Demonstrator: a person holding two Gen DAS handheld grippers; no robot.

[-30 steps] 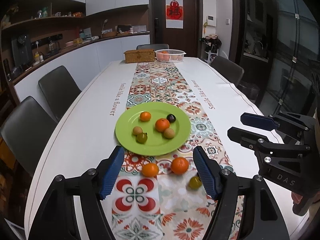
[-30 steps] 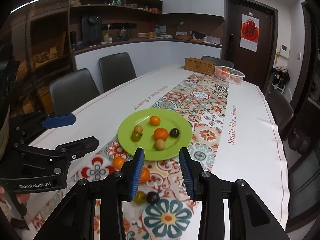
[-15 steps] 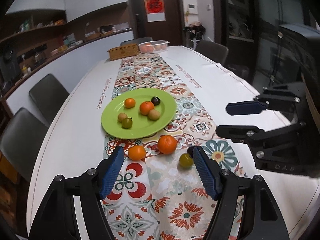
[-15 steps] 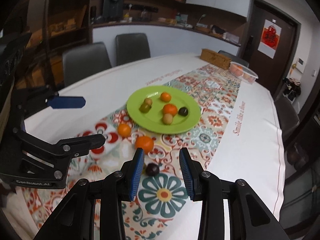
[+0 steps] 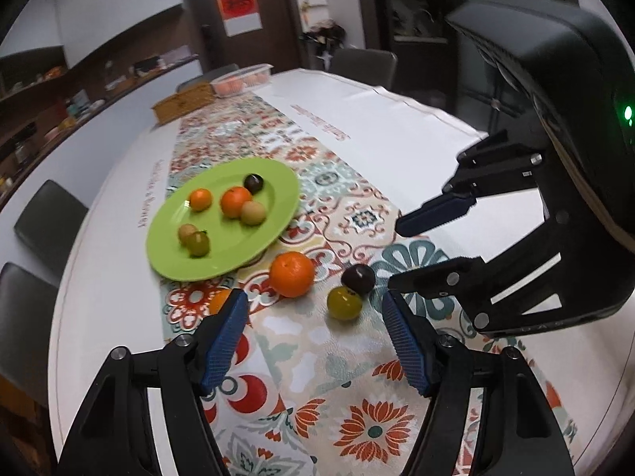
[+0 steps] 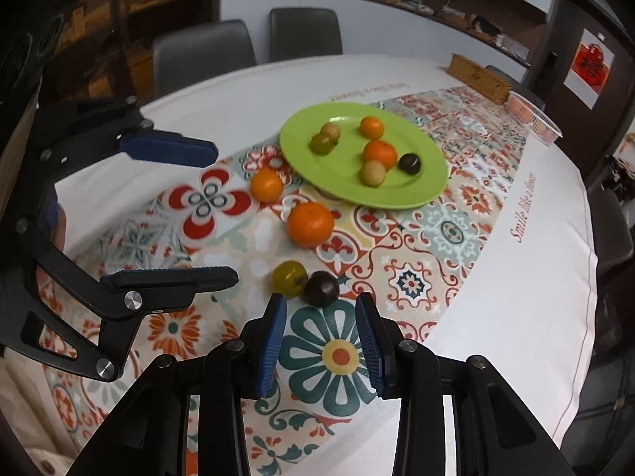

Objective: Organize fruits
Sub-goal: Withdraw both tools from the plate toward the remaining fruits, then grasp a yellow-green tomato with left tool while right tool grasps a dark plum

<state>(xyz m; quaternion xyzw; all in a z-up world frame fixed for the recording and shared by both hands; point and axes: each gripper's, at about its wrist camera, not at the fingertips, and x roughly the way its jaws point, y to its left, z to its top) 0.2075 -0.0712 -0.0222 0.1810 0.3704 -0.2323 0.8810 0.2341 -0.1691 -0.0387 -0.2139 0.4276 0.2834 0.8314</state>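
A green plate (image 5: 222,256) (image 6: 416,194) on the patterned runner holds several small fruits. In front of it lie a big orange (image 5: 291,273) (image 6: 310,224), a small orange (image 6: 266,185), a green fruit (image 5: 344,303) (image 6: 289,279) and a dark plum (image 5: 358,279) (image 6: 322,287). My left gripper (image 5: 313,305) (image 6: 226,214) hovers just short of the big orange and green fruit. Its jaws are closing with nothing between the pads, and its left finger half hides the small orange. My right gripper (image 6: 321,305) (image 5: 395,256) is narrowly open, with the plum just beyond its tips, untouched.
A wicker box (image 5: 182,103) (image 6: 478,77) and a clear basket of fruit (image 5: 242,79) (image 6: 533,117) stand at the table's far end. Grey chairs (image 6: 305,33) line the sides. The two grippers are close together over the runner.
Both grippers have come down and closer to the loose fruit, rolling as they went. The left jaws have narrowed a little. No fruit has moved.
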